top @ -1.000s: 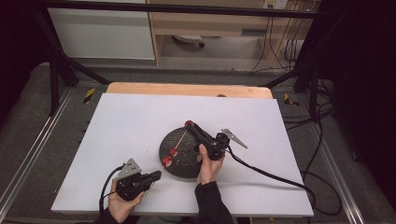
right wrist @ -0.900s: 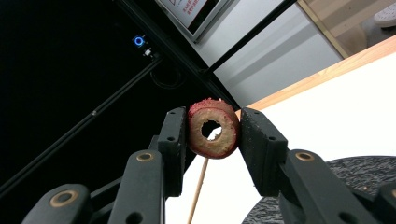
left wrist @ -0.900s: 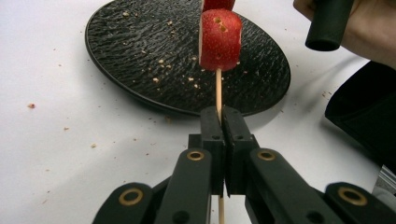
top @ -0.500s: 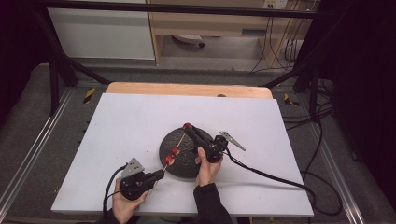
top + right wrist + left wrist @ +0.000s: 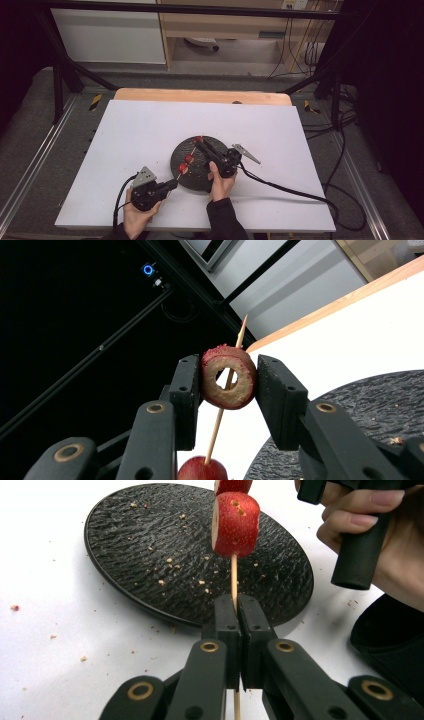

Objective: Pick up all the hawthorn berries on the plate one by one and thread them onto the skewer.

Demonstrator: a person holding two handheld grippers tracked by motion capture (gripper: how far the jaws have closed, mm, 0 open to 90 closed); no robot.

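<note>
My left gripper (image 5: 172, 184) (image 5: 239, 606), low over the white table's near edge, is shut on the lower end of a thin wooden skewer (image 5: 233, 577). The skewer rises at a slant over a black textured plate (image 5: 200, 176) (image 5: 150, 555) and carries two red fruit pieces (image 5: 186, 164), the lower one (image 5: 235, 524) close ahead of the left jaws. My right gripper (image 5: 199, 142) (image 5: 229, 376) is shut on a red ring-shaped slice (image 5: 241, 390) up near the skewer's pointed tip (image 5: 243, 324). The stick passes through the slice's hole. Another red piece (image 5: 202, 469) sits lower on the stick.
Crumbs lie scattered on the plate and on the white table (image 5: 130, 130). The right hand (image 5: 385, 545) hangs beside the plate's near rim. A black cable (image 5: 285, 187) trails right across the table. A wooden strip (image 5: 200, 95) edges the far side.
The right gripper has carried the ring slice slightly down and nearer along the skewer. The left gripper has stayed nearly still, holding the stick.
</note>
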